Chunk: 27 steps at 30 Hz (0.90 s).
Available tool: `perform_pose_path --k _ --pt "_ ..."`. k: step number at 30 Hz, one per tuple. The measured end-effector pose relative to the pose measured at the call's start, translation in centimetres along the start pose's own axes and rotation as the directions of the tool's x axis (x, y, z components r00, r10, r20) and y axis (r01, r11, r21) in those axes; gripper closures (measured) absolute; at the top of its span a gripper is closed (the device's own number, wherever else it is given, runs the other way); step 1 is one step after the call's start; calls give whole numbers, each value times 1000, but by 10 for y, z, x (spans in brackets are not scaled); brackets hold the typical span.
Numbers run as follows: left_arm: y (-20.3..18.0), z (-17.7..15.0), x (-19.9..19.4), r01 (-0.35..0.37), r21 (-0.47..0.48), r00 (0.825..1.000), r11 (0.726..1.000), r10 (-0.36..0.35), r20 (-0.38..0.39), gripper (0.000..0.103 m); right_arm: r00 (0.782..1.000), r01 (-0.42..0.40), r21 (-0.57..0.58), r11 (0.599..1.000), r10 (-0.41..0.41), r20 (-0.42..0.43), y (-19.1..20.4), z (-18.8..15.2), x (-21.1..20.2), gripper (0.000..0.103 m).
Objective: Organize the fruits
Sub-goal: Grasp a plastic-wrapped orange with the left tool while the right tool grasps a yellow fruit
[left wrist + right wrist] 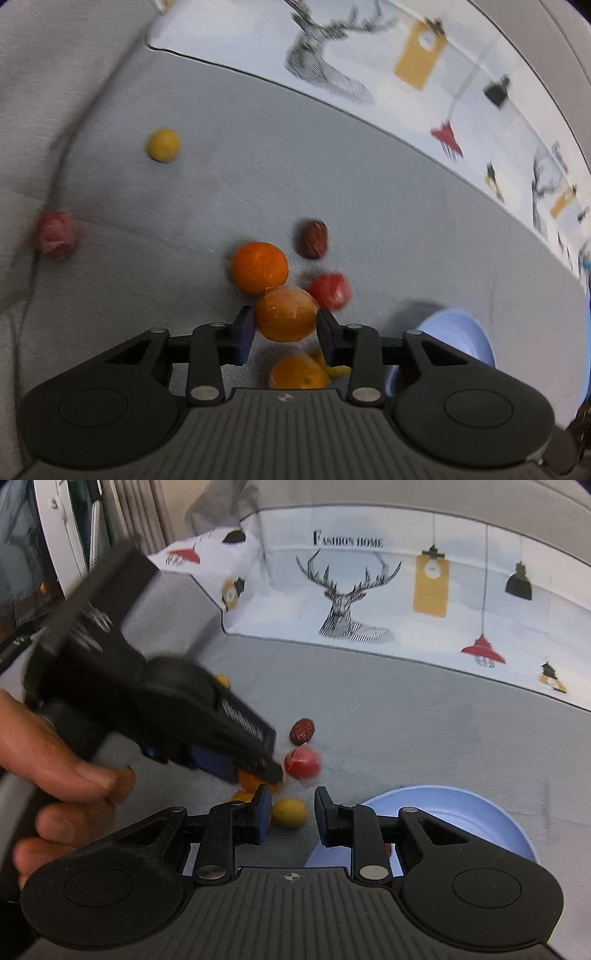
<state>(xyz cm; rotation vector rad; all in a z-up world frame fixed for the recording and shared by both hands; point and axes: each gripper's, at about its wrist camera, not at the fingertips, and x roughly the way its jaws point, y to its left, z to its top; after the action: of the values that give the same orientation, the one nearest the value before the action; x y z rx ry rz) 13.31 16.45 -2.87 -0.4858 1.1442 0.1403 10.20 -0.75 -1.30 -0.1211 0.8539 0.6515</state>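
In the left wrist view my left gripper (286, 323) is shut on a plastic-wrapped orange (286, 306), with a pad pressed against each side. A bare orange (259, 267) sits just beyond it, and a red fruit (330, 291) and a dark red fruit (313, 239) lie to its right. Another orange (298, 373) lies under the fingers. In the right wrist view my right gripper (291, 799) stands open, holding nothing. A yellow fruit (290, 812) lies on the fabric beneath the gap. The blue bowl (461, 812) is at its right.
A yellow fruit (163, 144) and a pinkish fruit (56, 233) lie far left on the grey cushion (369, 184). A deer-print cloth (369, 602) borders the far side. A person's hand (55, 775) holds the left gripper (258, 771) across the right wrist view. The bowl (458, 336) has something red inside.
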Motion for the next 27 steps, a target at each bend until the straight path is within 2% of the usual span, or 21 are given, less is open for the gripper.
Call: perform_pose_path --k 6,12,16,25,27 --pt "-1 -2 1 -45 12 999 999 46 -14 63 999 5 -21 1000 -6 -35 5 2 23 74" --pt "-6 -2 4 -56 30 998 998 57 -16 62 998 42 -63 997 -45 -51 10 3 40 74" --pt "-5 -1 5 -56 26 998 998 57 -12 61 996 53 -50 997 -57 -71 5 5 47 74" --pt "-9 -2 7 -60 49 998 997 60 -1 62 994 22 -90 996 -32 -109 10 4 54 74" --pt "-7 -1 5 -58 42 998 997 58 12 62 994 11 -111 994 -23 -107 14 3 53 78"
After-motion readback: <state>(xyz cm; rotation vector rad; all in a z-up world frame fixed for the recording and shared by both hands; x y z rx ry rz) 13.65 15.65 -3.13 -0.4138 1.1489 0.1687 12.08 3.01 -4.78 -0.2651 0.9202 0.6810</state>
